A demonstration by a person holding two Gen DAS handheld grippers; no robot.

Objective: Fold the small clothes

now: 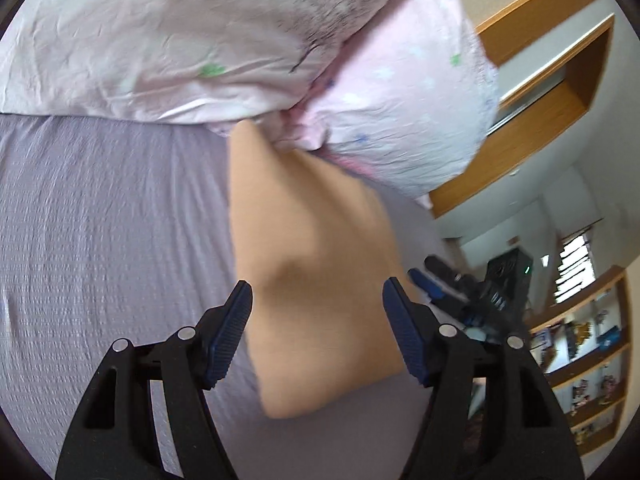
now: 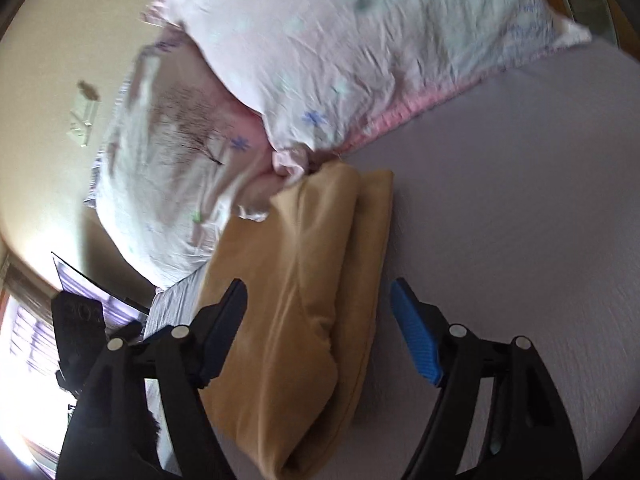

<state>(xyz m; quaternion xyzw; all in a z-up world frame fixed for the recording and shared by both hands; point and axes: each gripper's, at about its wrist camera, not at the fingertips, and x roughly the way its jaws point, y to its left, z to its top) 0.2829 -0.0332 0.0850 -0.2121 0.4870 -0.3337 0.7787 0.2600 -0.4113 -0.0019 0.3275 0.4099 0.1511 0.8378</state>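
Observation:
A tan garment (image 1: 316, 272) lies folded in a narrow stack on the lilac bed sheet (image 1: 100, 240), its far end touching the pillows. My left gripper (image 1: 317, 292) is open, its jaws spread on either side of the garment, holding nothing. In the right wrist view the same tan garment (image 2: 296, 300) shows layered folds. My right gripper (image 2: 319, 292) is open over it, blue pads (image 2: 416, 340) apart, empty. The right gripper also shows in the left wrist view (image 1: 444, 280) at the garment's right side.
Two pink flowered pillows (image 1: 180, 40) (image 2: 360, 40) lie at the head of the bed, against the garment's far end. A wooden headboard frame (image 1: 560, 100) and shelves (image 1: 588, 360) stand beyond the bed's right edge. Lilac sheet (image 2: 520, 220) spreads to the right.

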